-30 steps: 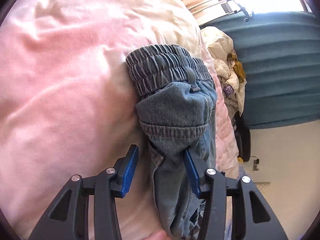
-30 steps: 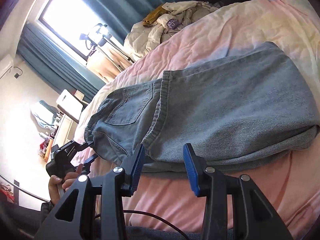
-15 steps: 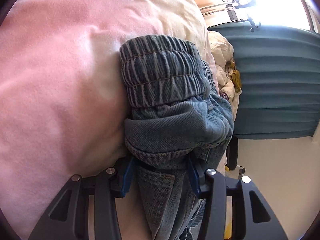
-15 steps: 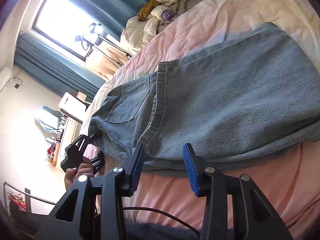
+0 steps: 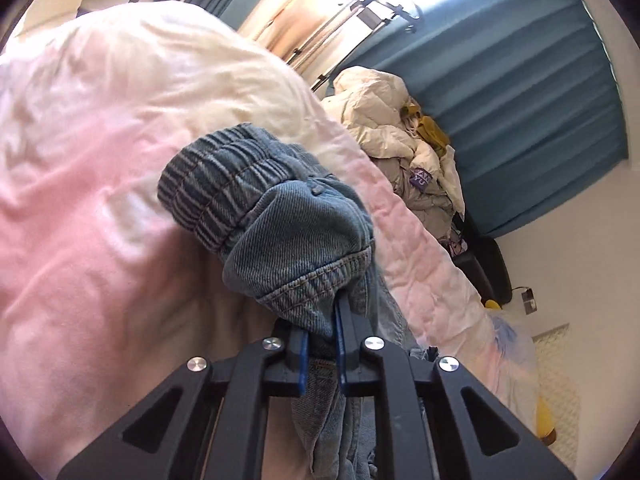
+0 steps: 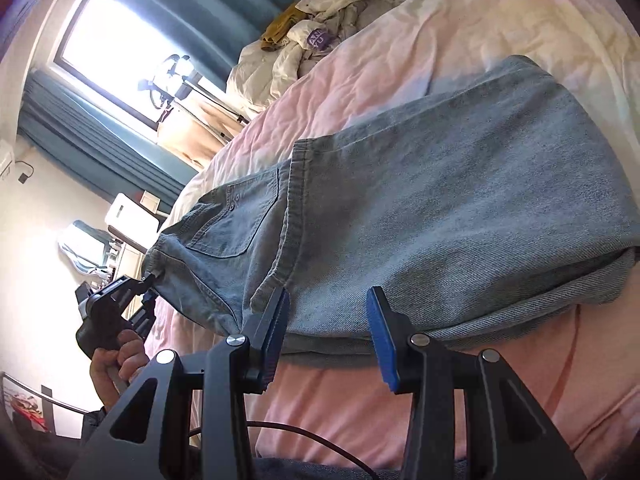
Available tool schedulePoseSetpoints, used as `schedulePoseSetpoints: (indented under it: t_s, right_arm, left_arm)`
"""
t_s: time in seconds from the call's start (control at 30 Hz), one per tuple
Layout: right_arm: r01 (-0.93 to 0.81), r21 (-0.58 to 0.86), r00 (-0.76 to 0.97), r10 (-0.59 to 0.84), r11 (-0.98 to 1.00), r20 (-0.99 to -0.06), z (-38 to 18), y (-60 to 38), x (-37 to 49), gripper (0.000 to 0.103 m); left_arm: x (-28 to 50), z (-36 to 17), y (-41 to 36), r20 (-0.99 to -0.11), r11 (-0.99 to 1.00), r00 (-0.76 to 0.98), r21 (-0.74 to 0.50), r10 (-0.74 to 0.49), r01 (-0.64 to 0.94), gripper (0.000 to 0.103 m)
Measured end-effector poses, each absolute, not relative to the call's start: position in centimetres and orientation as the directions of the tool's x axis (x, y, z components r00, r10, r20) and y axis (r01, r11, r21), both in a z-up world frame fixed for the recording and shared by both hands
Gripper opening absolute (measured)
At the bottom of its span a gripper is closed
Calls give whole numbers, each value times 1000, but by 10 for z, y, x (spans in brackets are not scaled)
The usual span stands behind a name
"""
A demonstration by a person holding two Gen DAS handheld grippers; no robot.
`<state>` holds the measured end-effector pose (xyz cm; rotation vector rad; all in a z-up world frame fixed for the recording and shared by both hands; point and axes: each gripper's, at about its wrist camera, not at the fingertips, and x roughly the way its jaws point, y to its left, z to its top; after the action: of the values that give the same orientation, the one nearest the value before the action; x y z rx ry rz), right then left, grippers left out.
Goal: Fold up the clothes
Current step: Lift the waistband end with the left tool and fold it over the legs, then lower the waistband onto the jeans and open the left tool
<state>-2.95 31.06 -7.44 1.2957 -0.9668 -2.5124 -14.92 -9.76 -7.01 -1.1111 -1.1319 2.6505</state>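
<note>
Here, folded jeans (image 6: 460, 208) lie on pink bed cover (image 6: 400, 412), elastic waistband end (image 5: 224, 184) bunched and raised off cover. Left claw (image 5: 320, 344) clamped narrow on denim hem beside waistband. Right claw (image 6: 328, 336) half spread at jeans' near edge, blue pads (image 6: 382, 340) pressing nothing. Cream clothes pile (image 5: 396, 136) near teal curtain (image 5: 512, 92).
</note>
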Motion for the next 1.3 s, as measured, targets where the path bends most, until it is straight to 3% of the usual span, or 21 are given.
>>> schedulePoseSetpoints:
  t_s: [0.3,0.67,1.0,1.3]
  right_arm:
    - [-207,627,-664,-363,-751,-654,-67,351,-20,40]
    - [-257,643,-722,-299,-721,-624,-52,396,-2,40]
    - [-314,667,-752,-251,-676,-609,-50,432,13,40]
    - [-429,600,-765,-81,-675,-639,-39,472,42,40]
  left_arm:
    - [-142,-3,-2,-575,-851,-760,-522,302,57,4]
    - [-104,28,87,-546,-917,-773,-381,324,-116,4]
    - [-75,28,164,-536,-924,-754,-271,379,-271,4]
    - [-55,-27,241,-602,-895,-675,-173,427,-411,4]
